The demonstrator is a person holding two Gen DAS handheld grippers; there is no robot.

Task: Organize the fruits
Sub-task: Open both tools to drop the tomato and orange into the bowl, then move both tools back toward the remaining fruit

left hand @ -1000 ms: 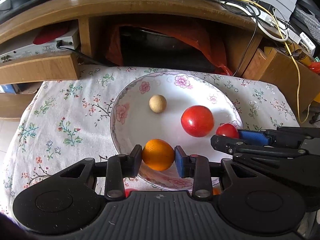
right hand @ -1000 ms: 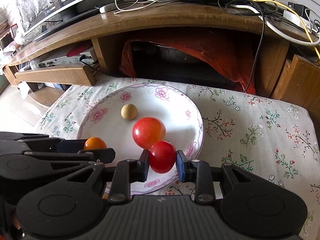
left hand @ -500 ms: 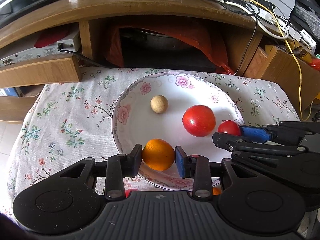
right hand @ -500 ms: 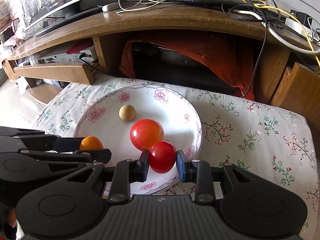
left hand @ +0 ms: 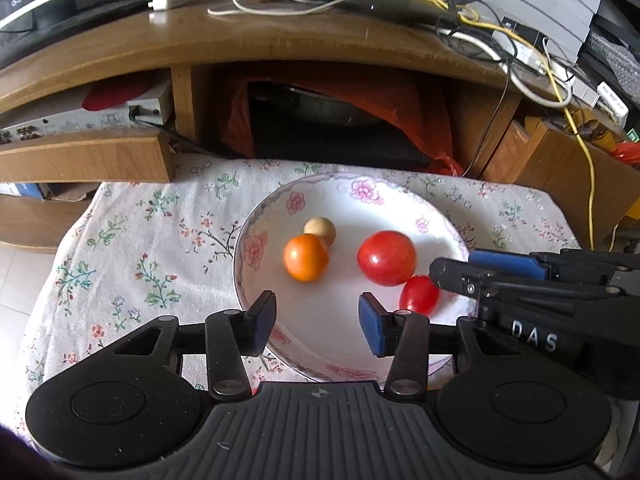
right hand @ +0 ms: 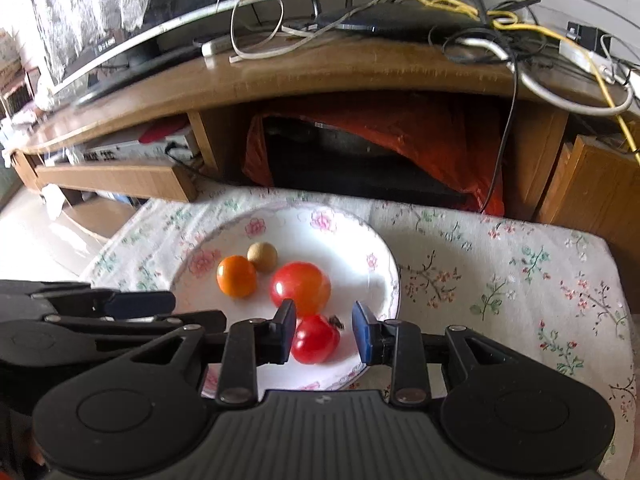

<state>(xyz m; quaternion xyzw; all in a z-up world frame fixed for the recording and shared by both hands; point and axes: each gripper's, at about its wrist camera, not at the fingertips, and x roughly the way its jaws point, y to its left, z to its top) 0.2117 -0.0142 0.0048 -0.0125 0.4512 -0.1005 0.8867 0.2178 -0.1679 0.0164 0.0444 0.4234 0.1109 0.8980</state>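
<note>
A white floral plate (left hand: pixel 241 268) (right hand: pixel 394 284) holds an orange fruit (left hand: pixel 306 258) (right hand: pixel 237 276) touching a small tan ball (left hand: pixel 320 231) (right hand: pixel 262 257), a large red tomato (left hand: pixel 387 258) (right hand: pixel 301 284) and a small red tomato (left hand: pixel 419 295) (right hand: pixel 315 339). My left gripper (left hand: pixel 316 322) is open and its jaws are opening, with nothing between them; the orange fruit lies just beyond the fingertips. My right gripper (right hand: pixel 324 334) straddles the small tomato, which rests on the plate against the left pad with a gap to the right pad.
The plate sits on a floral cloth (left hand: pixel 132 264) over a low table. Behind it stands a wooden TV stand (left hand: pixel 280 44) with tangled cables (left hand: pixel 520 60), a set-top box (left hand: pixel 80 118) on its shelf and a red bag (right hand: pixel 400 136) underneath.
The left jaws opened and let go of the orange fruit, which now lies deeper in the plate beside the tan ball. The small tomato now sits on the plate with a gap to the right pad.
</note>
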